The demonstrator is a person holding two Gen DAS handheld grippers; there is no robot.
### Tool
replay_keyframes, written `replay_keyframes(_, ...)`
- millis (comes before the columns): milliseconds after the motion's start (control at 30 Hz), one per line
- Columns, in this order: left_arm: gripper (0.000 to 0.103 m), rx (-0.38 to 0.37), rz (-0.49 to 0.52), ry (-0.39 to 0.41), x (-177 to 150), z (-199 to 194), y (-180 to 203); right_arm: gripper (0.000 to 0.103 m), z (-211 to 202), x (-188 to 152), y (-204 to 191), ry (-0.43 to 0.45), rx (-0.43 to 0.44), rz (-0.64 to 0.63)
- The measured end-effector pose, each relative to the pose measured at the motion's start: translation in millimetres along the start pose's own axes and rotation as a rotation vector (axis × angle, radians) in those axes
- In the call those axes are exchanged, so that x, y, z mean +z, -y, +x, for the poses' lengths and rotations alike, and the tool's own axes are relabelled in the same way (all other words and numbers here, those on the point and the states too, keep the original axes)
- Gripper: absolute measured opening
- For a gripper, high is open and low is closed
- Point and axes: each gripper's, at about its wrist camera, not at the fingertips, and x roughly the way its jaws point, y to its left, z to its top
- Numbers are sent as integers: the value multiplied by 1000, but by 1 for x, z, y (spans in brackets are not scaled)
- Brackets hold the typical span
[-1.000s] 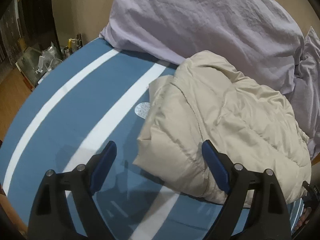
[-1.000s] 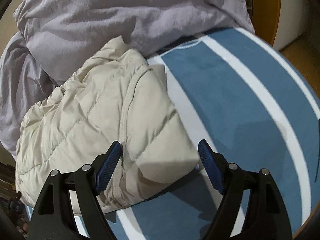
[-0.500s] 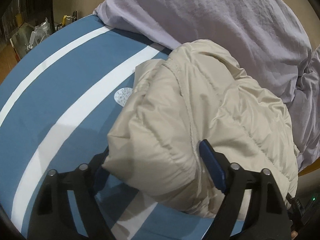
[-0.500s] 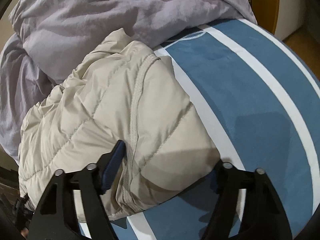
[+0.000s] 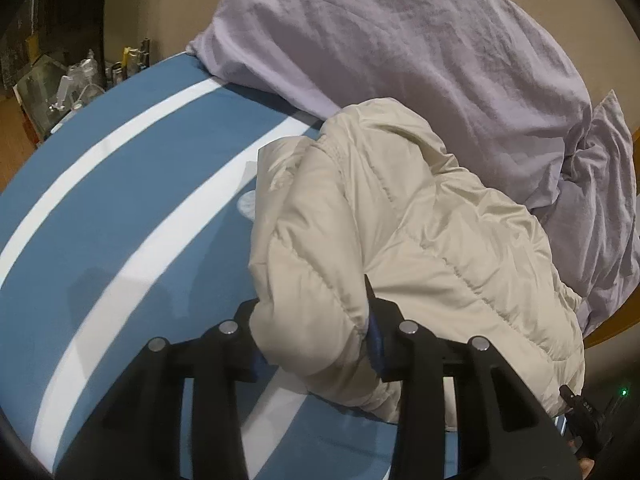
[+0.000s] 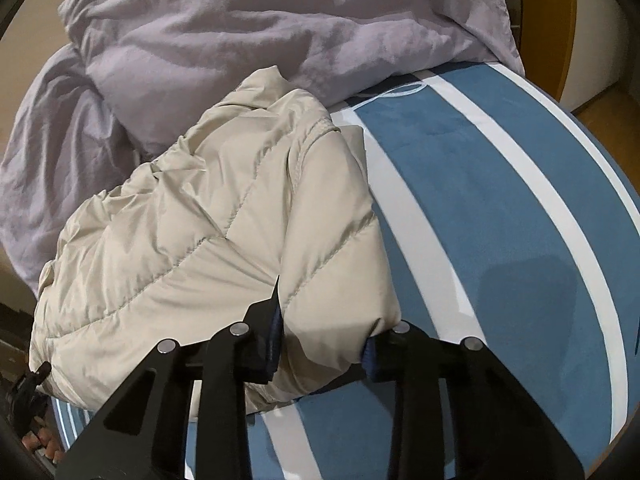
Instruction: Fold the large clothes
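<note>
Both grippers have hold of the same cream padded jacket (image 5: 420, 240), each at one near corner of its folded bulk. From the left wrist camera, the left gripper (image 5: 316, 344) has just been closing, and its 2 black fingers with blue pads now pinch a puffy fold at the jacket's near left corner; the fabric bulges out between and over the jaws, hiding most of the left pad. From the right wrist camera, the right gripper (image 6: 320, 344) has likewise just been closing, and its jaws squeeze the jacket's near right corner, with the quilted cloth swelling up above the pads.

The jacket lies bunched and folded on a bed whose blue cover (image 5: 132, 184) carries broad white stripes (image 5: 132, 264). Its far edge rests against a crumpled lilac pillow (image 5: 400, 48), and a second heap of lilac bedding (image 5: 600, 200) sits beside it toward the bed's edge. A ribbed seam runs down the jacket's top layer, and quilting lines cross its panels. A small pale round patch (image 5: 246, 204) shows on the cover just beside the jacket's left edge.

Beyond the bed's far left corner, a cluttered spot holds bottles (image 5: 132, 60) and clear plastic items, too small to tell apart. In the right wrist view a wooden frame (image 6: 548, 20) stands past the pillow.
</note>
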Motion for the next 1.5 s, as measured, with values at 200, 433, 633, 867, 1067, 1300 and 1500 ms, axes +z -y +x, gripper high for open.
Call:
replay_keyframes(200, 38, 19, -12, 5, -16, -26, -24, 32, -23, -22, -1, -21, 46, -31)
replay_keyframes(433, 39, 52, -18, 14, -44, -62, -59, 32, -48, -64, 1, -52, 109, -59)
replay_keyframes(633, 42, 72, -46, 16, -61, -77, -83, 32, -67, -95, -1, -64, 126, -138)
replay_keyframes(867, 61, 118, -93, 21, -66, -76, -86, 50, -82, -87, -7, -33, 52, -195)
replay_keyframes(1067, 76, 114, -115, 12, -68, -72, -88, 68, -99, -75, -32, 108, -59, -297)
replay_keyframes(1300, 80, 92, -153, -1, -67, -61, -88, 70, -86, -78, -88, 78, 32, -425)
replay_keyframes(1500, 82, 86, -169, 4, -66, -55, -83, 70, -66, -102, -126, 28, 84, -484)
